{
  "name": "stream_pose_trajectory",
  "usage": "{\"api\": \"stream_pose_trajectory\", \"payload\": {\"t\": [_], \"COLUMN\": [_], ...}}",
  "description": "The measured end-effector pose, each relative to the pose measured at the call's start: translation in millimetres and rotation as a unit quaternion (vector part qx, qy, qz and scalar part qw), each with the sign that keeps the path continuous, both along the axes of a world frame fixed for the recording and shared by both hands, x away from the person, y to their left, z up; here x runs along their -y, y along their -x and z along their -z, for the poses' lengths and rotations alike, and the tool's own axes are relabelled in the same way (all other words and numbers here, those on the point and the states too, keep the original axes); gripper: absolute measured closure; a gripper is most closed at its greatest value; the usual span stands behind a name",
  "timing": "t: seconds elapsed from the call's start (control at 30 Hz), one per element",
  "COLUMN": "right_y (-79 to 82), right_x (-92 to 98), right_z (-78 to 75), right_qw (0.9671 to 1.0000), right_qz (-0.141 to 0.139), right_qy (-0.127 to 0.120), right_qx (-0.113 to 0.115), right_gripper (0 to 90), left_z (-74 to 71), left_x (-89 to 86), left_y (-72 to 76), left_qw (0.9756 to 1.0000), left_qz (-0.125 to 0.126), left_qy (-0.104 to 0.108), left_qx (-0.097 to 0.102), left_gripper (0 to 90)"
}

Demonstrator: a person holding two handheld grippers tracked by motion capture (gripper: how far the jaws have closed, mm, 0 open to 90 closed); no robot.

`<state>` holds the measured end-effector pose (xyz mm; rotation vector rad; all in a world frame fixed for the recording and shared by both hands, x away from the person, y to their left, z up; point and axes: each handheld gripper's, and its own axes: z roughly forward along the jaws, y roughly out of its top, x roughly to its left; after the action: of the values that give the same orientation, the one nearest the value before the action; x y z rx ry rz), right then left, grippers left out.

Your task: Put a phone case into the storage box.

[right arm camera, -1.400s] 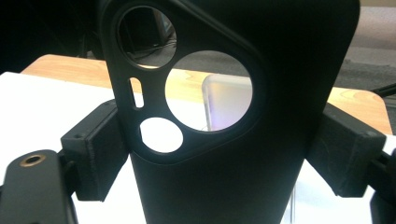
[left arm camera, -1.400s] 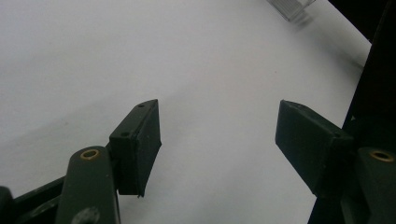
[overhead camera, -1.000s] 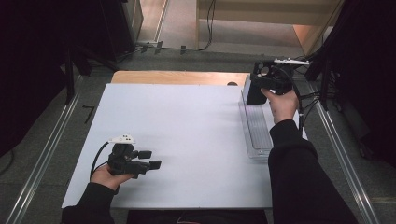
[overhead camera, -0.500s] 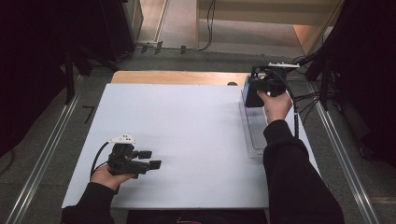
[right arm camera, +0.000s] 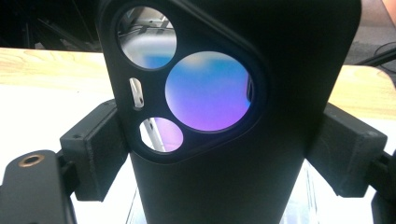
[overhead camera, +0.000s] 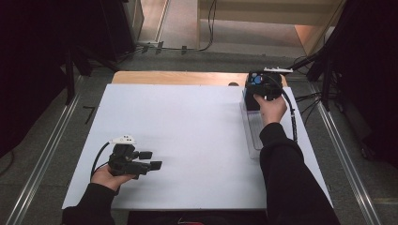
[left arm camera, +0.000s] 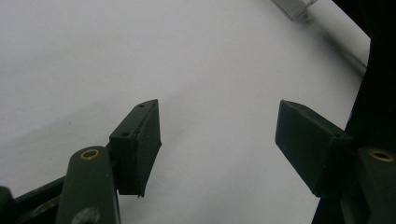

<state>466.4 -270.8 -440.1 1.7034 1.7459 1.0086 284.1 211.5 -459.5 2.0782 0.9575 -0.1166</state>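
Right gripper [right arm camera: 224,154] fingers clamped on black phone case [right arm camera: 233,93] over clear tray [overhead camera: 253,136] at bench's right edge; lower it level, square to tray; left gripper [left arm camera: 219,140] fingers apart, idle.

Black long sleeves [overhead camera: 286,178]; 2 black grippers; brass screws [left arm camera: 89,154]; black cables [overhead camera: 292,117].

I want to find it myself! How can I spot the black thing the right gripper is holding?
Start at the big white table and go to its far right edge, where a clear plastic tray lies. Above that tray's far end, the right gripper clamps a black phone case by its sides. Nothing else here has its cluster of round camera holes.
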Motion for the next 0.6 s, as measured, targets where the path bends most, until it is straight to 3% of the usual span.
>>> {"api": "stream_pose_trajectory", "payload": {"t": [0.37, 0.5, 0.6], "right_y": [-3.7, -4.6, -5.6], "right_x": [-0.6, -2.1, -1.3], "right_z": [8.3, 9.7, 11.9], "right_qw": [1.0000, 0.9997, 0.9994], "right_qz": [-0.007, -0.018, -0.028], "right_qy": [0.002, 0.017, 0.011], "right_qx": [-0.004, -0.005, -0.018], "right_gripper": [10.9, 10.2, 5.5], "left_z": [1.1, 1.5, 1.6], "left_x": [1.1, 0.4, -0.3], "left_y": [0.6, 0.5, 0.5], "left_qw": [1.0000, 1.0000, 1.0000], "left_qz": [0.004, 0.002, -0.001], "left_qy": [-0.002, -0.003, 0.001], "left_qx": [-0.002, -0.003, -0.006], "left_gripper": [31.3, 31.3, 31.2]}}
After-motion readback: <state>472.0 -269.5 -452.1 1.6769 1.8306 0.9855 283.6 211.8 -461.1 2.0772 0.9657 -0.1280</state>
